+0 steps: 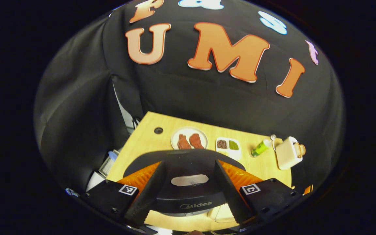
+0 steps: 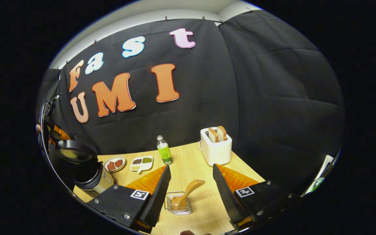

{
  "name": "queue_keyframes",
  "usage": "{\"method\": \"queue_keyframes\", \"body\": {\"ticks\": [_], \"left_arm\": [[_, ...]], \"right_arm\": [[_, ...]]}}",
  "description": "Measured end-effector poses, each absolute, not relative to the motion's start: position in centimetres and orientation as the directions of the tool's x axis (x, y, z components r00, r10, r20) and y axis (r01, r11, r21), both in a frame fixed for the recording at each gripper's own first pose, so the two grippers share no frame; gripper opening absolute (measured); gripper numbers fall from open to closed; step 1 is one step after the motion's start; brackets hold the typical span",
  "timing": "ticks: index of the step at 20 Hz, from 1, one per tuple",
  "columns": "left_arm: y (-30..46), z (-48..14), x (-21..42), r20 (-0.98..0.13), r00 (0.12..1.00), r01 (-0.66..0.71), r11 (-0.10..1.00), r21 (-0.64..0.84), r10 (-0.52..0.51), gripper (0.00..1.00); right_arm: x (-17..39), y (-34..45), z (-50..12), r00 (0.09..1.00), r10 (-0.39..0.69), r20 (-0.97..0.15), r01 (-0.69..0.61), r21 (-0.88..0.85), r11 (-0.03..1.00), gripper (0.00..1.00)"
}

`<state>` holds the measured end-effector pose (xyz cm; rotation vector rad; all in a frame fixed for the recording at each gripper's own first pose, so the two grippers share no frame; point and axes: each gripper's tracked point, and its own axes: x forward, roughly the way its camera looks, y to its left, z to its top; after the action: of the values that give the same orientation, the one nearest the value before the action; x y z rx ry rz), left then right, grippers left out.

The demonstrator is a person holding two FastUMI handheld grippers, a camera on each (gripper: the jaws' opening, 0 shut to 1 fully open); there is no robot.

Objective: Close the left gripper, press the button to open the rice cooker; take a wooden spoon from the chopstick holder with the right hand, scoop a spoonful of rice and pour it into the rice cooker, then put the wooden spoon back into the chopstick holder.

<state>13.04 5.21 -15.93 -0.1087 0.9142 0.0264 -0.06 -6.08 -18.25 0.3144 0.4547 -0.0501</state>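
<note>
The counter point(image 2: 191, 163) is pale wood grain. The rice cooker point(image 2: 91, 178) has a black lid and a cream-silver body. The wooden spoon point(image 2: 186, 194) is light brown, in a silvery wire chopstick holder point(image 2: 178, 209). The toaster point(image 2: 215, 147) is white with tan bread; the bottle point(image 2: 164, 151) is green-labelled. A white plate point(image 1: 189, 138) carries reddish-brown pieces.

1 rice cooker point(image 2: 91, 178), 1 wooden spoon point(image 2: 184, 195), 1 toaster point(image 2: 216, 147), 1 bottle point(image 2: 164, 150).
</note>
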Motion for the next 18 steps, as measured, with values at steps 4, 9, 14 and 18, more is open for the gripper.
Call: {"method": "queue_keyframes", "body": {"ticks": [4,9,14,18], "left_arm": [[5.1,-18.4,10.5,-0.864,0.503,-0.065,0.997,-0.049,-0.010,0.95],[4.8,-23.2,7.6,-0.935,0.353,-0.088,0.996,-0.024,0.009,0.94],[4.5,-27.9,5.5,-0.977,0.210,-0.110,0.994,0.015,0.038,0.95],[4.4,-28.2,5.7,-0.981,0.172,-0.114,0.991,0.066,0.086,0.96]], "right_arm": [[0.4,-4.4,-18.2,0.900,0.056,-0.433,0.081,0.291,0.953,0.81],[0.4,-3.1,-18.8,0.895,0.084,-0.438,0.054,0.293,0.955,0.81],[0.4,-2.7,-19.1,0.890,0.095,-0.445,0.046,0.295,0.954,0.81],[0.4,-2.4,-19.4,0.885,0.105,-0.453,0.032,0.284,0.958,0.81]]}}
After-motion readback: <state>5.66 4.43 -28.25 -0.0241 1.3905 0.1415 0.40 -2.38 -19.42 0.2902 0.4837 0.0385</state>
